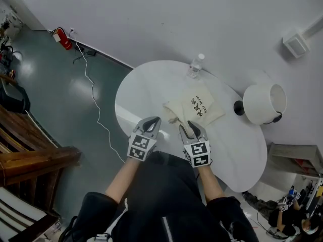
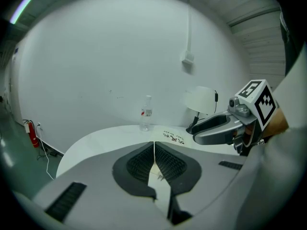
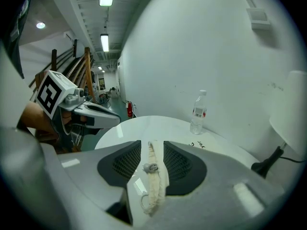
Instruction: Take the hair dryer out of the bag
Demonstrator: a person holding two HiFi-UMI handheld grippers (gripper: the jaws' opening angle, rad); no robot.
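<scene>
A cream drawstring bag point(image 1: 196, 108) with black print lies flat on the round white table point(image 1: 146, 84). No hair dryer shows; the bag hides whatever it holds. My right gripper point(image 1: 193, 130) is at the bag's near edge, open. In the right gripper view the bag's gathered mouth point(image 3: 154, 186) and its grey cord stopper point(image 3: 150, 167) lie in the gap between the jaws of the right gripper point(image 3: 152, 147), and the pads do not press them. My left gripper point(image 1: 150, 126) is shut and empty, just left of the bag above the table's near rim; its jaws meet on the left gripper point(image 2: 154, 153).
A clear water bottle point(image 1: 195, 65) stands at the table's far edge behind the bag. A white lamp point(image 1: 264, 103) with a black base is at the right. On the floor to the left lie a red fire extinguisher point(image 1: 63, 39), a white cable point(image 1: 94, 97) and wooden furniture point(image 1: 30, 150).
</scene>
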